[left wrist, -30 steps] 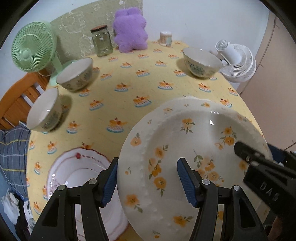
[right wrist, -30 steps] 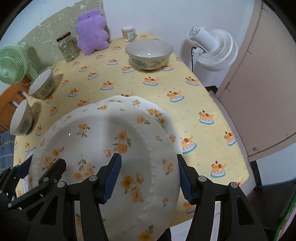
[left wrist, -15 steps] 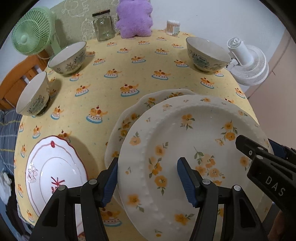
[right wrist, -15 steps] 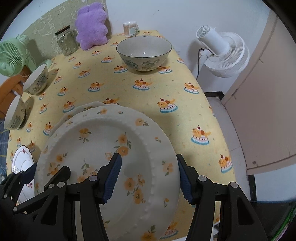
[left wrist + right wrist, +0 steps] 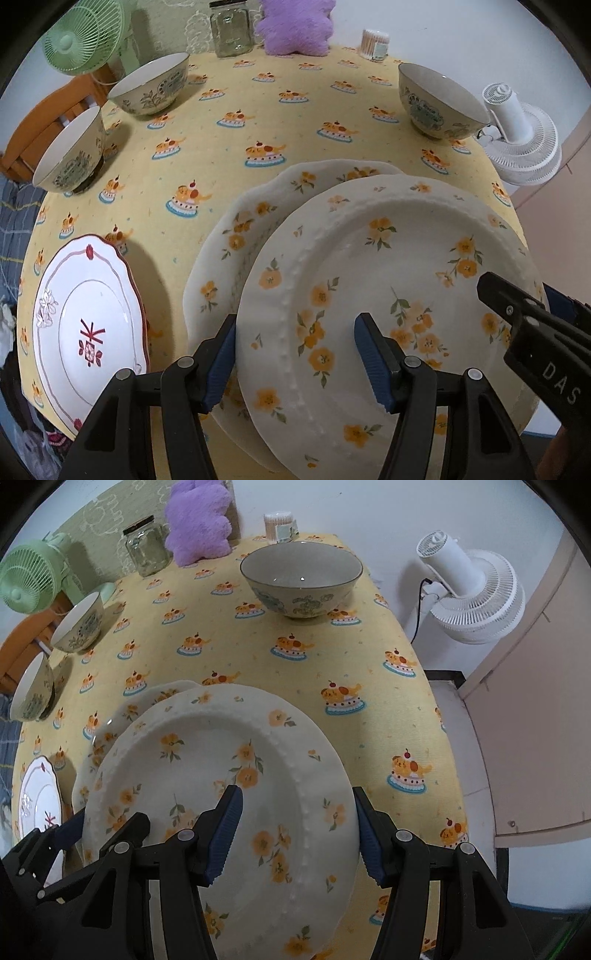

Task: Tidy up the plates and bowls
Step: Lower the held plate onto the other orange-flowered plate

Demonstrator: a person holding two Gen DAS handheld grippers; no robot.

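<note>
A person holds a two-finger gripper in each hand over a table covered with a yellow tablecloth (image 5: 295,122) printed with small cakes. Both grippers hold one beaded-rim plate (image 5: 388,302) with orange flowers, which sits just above, or possibly touching, a scalloped plate (image 5: 236,236) of similar pattern near the front edge of the table; contact cannot be confirmed. The left gripper (image 5: 295,354) straddles the held plate's left rim, one blue pad outside the edge and one over the plate's face. The right gripper (image 5: 295,830) does the same at the right rim. Each appears to be grasping the rim, though the wide gap between the pads makes a firm pinch hard to confirm. The main risk is likely a slip: glazed china held only at its edges could tilt or drop if either hand lets go first, chipping both plates. The upper plate also sits off-center toward the table's right, so a careless release could leave the stack lopsided. Counted: three plates, including a white plate (image 5: 88,325) with red trim at the left edge; three patterned bowls, with two bowls (image 5: 110,125) at left and one bowl (image 5: 301,579) at far right; two fans off the table; one glass jar, one purple plush toy and one small container at the back.
</note>
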